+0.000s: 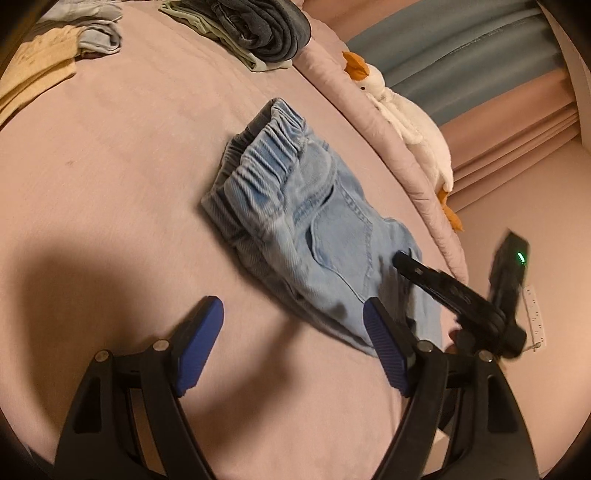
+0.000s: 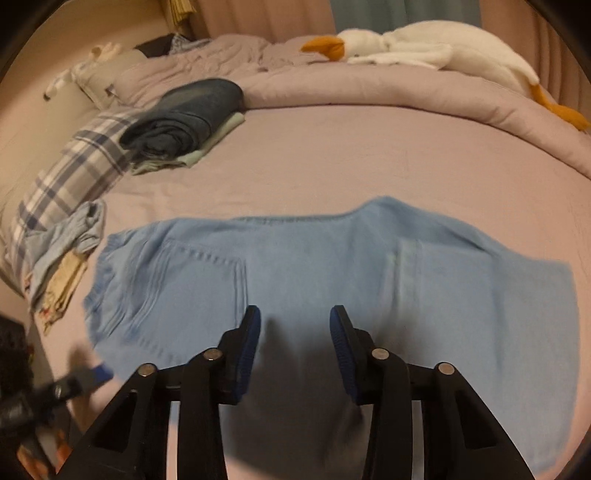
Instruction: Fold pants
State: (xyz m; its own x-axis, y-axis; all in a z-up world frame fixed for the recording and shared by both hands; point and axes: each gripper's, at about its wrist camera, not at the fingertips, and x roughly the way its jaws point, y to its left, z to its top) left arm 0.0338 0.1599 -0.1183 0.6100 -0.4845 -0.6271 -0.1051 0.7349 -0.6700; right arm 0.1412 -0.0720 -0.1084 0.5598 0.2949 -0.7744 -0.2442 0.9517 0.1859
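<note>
Light blue denim pants (image 1: pixel 306 221) lie folded on the pink bed sheet, elastic waistband at the far end. In the right wrist view the pants (image 2: pixel 332 266) spread across the middle, back pocket at the left. My left gripper (image 1: pixel 295 321) is open and empty, just above the sheet at the pants' near edge. My right gripper (image 2: pixel 295 321) is open and empty, hovering over the pants' near edge; it also shows in the left wrist view (image 1: pixel 443 284) at the right, over the pants.
A stack of folded dark and pale green clothes (image 1: pixel 251 29) (image 2: pixel 184 114) sits at the far side. More folded clothes (image 1: pixel 48 59) lie far left. A white plush goose (image 1: pixel 406 122) (image 2: pixel 424 44) rests on the rolled duvet. A plaid pillow (image 2: pixel 74 170) lies at left.
</note>
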